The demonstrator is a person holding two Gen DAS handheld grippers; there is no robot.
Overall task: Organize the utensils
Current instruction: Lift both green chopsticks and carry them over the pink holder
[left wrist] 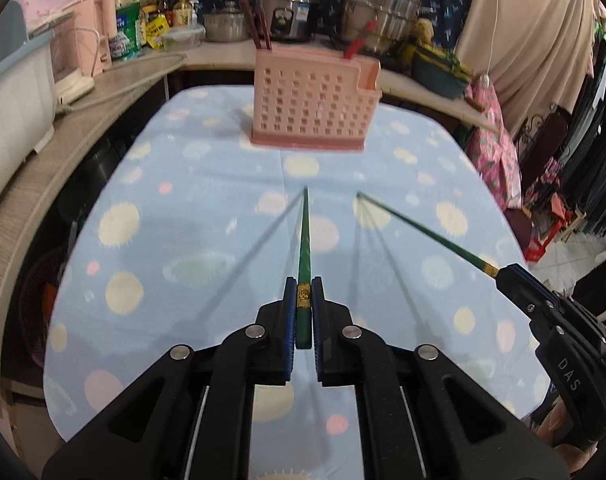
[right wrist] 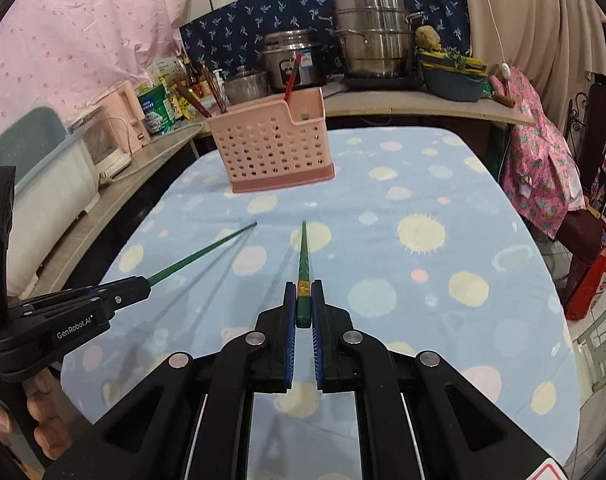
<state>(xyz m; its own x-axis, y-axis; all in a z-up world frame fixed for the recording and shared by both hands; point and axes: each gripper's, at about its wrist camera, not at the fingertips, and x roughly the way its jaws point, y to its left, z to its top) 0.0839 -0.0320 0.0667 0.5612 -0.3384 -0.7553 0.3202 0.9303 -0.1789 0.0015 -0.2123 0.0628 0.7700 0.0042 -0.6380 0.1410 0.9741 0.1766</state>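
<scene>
My left gripper [left wrist: 303,288] is shut on a green chopstick [left wrist: 303,248] that points forward above the table. My right gripper [right wrist: 303,286] is shut on a second green chopstick [right wrist: 303,252], also pointing forward. Each gripper shows in the other view: the right gripper [left wrist: 507,270] with its chopstick [left wrist: 419,232], the left gripper [right wrist: 141,284] with its chopstick [right wrist: 203,252]. A pink perforated utensil holder [left wrist: 311,108] stands upright at the table's far end, also in the right wrist view [right wrist: 271,148]. It holds dark brown chopsticks [left wrist: 255,20] on the left and a red utensil [right wrist: 292,76] on the right.
The table wears a light blue cloth with pastel dots [right wrist: 423,272]. A counter [left wrist: 63,128] wraps the left and far sides, bearing steel pots [right wrist: 371,36], a rice cooker [right wrist: 291,60], bottles, a white appliance [right wrist: 103,144]. Clothes hang at right [right wrist: 539,168].
</scene>
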